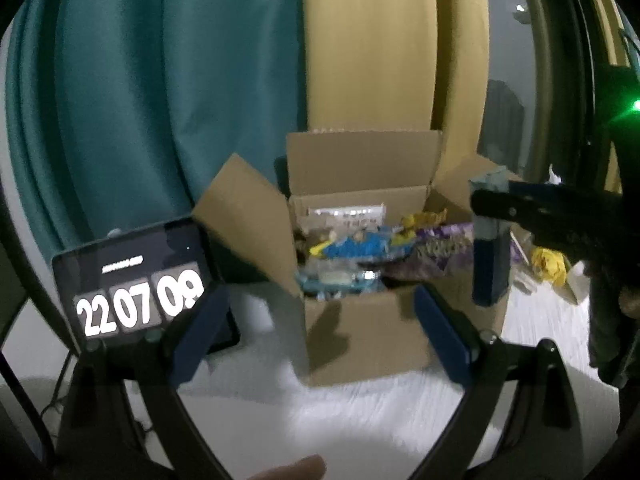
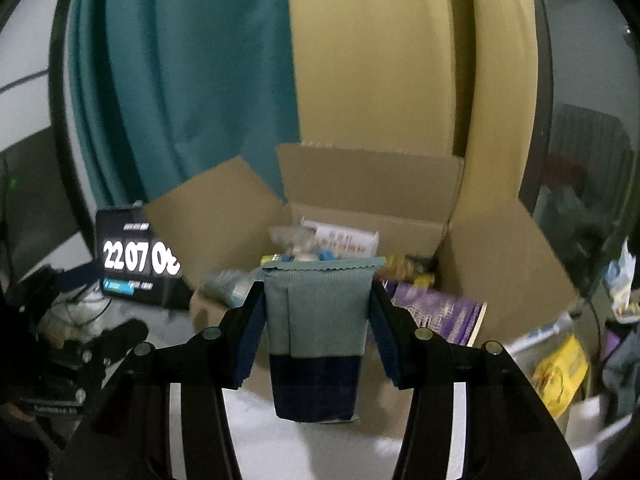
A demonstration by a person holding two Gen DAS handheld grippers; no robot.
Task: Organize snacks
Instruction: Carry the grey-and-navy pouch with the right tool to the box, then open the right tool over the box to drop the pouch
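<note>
- The right gripper [image 2: 316, 320] has its blue-padded fingers [image 2: 252, 332] pressed against both sides of a snack packet [image 2: 318, 320], grey-green on top and dark navy below, with a zigzag-cut upper edge; the packet hangs upright in the middle of the right wrist view.
- In the left wrist view that same packet [image 1: 490, 240] shows at centre right, just in front of the right side of the cardboard box [image 1: 360, 332].
- The box stands open, flaps splayed, at the centre of both views on a white surface [image 1: 340, 420]. Inside lie mixed snacks: a purple bag [image 1: 440, 252], a blue wrapper [image 1: 356, 248], yellow wrappers behind.
- The left gripper [image 1: 316, 336] is spread wide with nothing between its fingers, low in its frame, pointing at the box front.
- A tablet [image 1: 136, 284] showing clock digits leans at the lower left.
- Teal and tan curtains [image 1: 180, 80] hang behind.
- A yellow packet [image 2: 560, 372] lies at lower right, outside the box.
</note>
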